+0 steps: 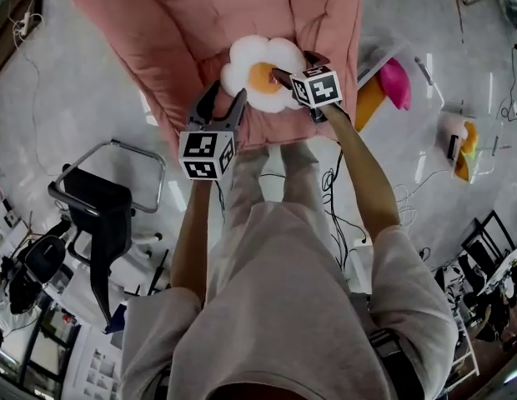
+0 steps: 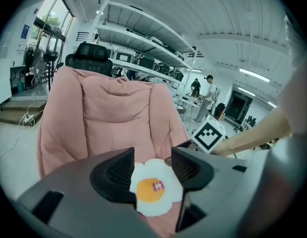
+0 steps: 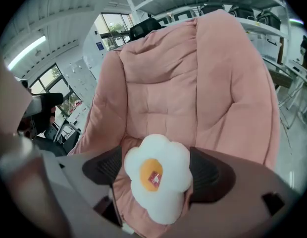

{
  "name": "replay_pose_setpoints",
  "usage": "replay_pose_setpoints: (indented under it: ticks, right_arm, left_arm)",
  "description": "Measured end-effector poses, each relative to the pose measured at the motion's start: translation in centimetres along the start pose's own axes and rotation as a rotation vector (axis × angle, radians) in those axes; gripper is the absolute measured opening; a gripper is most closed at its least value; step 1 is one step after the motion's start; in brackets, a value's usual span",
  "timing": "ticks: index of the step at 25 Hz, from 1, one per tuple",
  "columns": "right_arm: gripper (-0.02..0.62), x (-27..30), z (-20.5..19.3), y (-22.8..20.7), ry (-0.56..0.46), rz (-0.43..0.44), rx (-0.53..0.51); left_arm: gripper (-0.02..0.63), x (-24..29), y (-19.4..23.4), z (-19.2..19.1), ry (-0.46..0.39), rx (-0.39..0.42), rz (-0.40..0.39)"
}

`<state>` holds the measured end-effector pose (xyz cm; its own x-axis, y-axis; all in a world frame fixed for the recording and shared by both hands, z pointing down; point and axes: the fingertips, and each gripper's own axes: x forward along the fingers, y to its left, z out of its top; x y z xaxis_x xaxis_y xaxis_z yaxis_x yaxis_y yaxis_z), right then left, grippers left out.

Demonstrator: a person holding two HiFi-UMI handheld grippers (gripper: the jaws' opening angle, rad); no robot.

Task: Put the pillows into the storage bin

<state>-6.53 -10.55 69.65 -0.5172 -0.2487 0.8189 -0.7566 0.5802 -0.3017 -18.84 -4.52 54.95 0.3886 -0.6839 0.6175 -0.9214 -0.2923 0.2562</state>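
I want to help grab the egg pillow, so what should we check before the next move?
1. Egg pillow lying on the pink chair: ok.
2. Right gripper open, pillow lined up between its jaws: ok.
3. Left gripper open and holding nothing: ok.
4. Pillow gripped: not ok, neither gripper is shut on it.
5. Storage bin in sight: cannot tell.

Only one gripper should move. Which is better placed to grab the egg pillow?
Likely right. The right gripper holds open jaws either side of the pillow on the chair; the left gripper, also open, sits farther back.
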Motion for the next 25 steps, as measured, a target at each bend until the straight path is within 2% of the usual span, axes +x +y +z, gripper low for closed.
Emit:
replay_pose_setpoints:
  ticks: [3, 8, 11, 21, 23, 24, 25]
  right_arm:
    - [0.423, 3.6, 0.3, -0.6, 0.045, -0.006, -0.001]
    - [0.44, 8.7, 0.1, -3.1, 0.133, -0.076, -0.036]
    - [0.448, 11.2, -0.3, -3.9, 0.197, -0.077, -0.059]
    - [0.462, 16.2, -3.3, -5.9, 0.403, -0.1, -0.14]
    - [0.431, 16.5, -4.1, -6.5, 0.453, -0.127, -0.183]
    - [0.371, 16.6, -4.4, -6.7, 0.468, -0.138, -0.207]
    - [0.351, 16.6, -4.4, -6.9, 0.475, -0.14, -0.225]
  left_arm:
    - [0.229, 0.3, 1.8, -0.8, 0.012, -0.02, 0.005]
    - [0.229, 1.8, 3.9, -2.6, 0.036, -0.051, 0.005]
    - [0.229, 2.5, 4.6, -3.8, 0.057, -0.071, 0.003]
    - [0.227, 3.9, 6.8, -5.4, 0.104, -0.092, -0.009]
    - [0.227, 4.2, 6.9, -5.5, 0.107, -0.095, -0.011]
    - [0.227, 4.5, 6.9, -5.5, 0.107, -0.097, -0.012]
    - [0.227, 4.7, 6.9, -5.4, 0.106, -0.097, -0.013]
